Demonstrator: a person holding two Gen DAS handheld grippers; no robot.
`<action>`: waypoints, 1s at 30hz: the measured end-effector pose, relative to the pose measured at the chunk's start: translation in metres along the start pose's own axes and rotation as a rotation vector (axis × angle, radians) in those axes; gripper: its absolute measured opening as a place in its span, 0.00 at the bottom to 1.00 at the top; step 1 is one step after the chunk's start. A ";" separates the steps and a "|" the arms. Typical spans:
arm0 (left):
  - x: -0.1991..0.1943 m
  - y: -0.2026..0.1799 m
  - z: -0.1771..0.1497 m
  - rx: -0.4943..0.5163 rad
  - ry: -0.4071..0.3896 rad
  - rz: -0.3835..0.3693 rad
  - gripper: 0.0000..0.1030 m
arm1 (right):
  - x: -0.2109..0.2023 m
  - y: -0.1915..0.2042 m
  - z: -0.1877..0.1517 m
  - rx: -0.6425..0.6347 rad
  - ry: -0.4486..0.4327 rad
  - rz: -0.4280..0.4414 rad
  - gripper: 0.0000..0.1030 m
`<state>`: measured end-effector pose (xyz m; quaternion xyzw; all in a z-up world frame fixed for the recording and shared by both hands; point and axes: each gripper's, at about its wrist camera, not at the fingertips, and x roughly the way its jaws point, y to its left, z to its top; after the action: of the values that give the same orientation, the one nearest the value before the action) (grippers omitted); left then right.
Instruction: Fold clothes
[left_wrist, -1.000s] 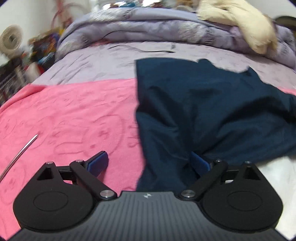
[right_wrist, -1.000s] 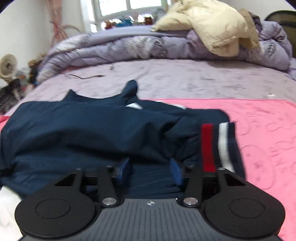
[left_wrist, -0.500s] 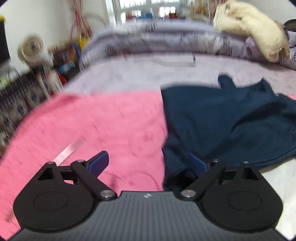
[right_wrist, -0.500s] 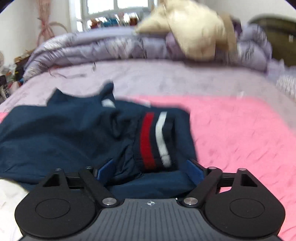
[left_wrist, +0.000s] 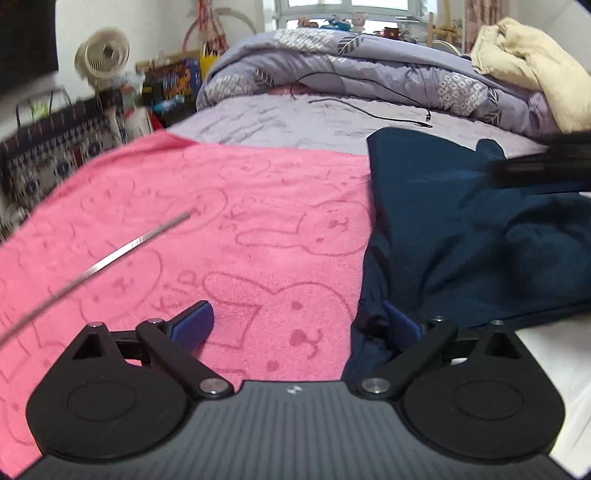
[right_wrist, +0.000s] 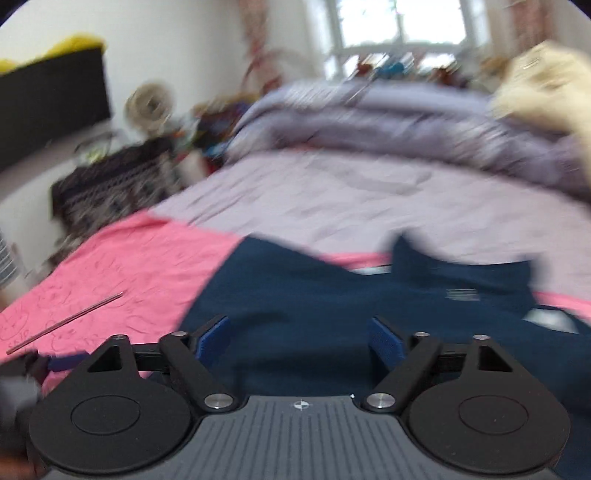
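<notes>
- One bed (left_wrist: 295, 122), lilac-sheeted, fills both views.
- One pink blanket (left_wrist: 207, 236) covers the left and centre of the left wrist view.
- One navy garment (left_wrist: 461, 236) lies on it, right of frame.
- Two tools: left tool (left_wrist: 295, 325) jaws wide and opening, right pad at the garment's edge; right tool (right_wrist: 297, 338) jaws apart, closing, above navy cloth, gripping nothing.
- One thin metal rod (left_wrist: 110, 258) lies at left.

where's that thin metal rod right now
In the left wrist view the thin metal rod lies aslant on the pink blanket, left of the navy garment; the right wrist view shows it at lower left.
</notes>
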<state>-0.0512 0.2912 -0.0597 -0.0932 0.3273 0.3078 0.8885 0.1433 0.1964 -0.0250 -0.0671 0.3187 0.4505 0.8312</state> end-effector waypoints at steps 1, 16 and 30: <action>0.000 0.002 -0.001 -0.012 0.001 -0.011 0.97 | 0.025 0.009 0.009 -0.010 0.027 -0.009 0.68; 0.003 0.007 -0.003 -0.019 -0.005 -0.015 0.97 | -0.060 -0.034 -0.016 -0.065 -0.057 -0.184 0.81; -0.034 0.013 0.011 -0.005 -0.019 -0.056 0.93 | -0.236 -0.127 -0.109 0.141 -0.067 -0.366 0.82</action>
<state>-0.0739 0.2890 -0.0286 -0.1017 0.3153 0.2847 0.8995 0.1008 -0.0877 0.0060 -0.0508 0.3043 0.2703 0.9120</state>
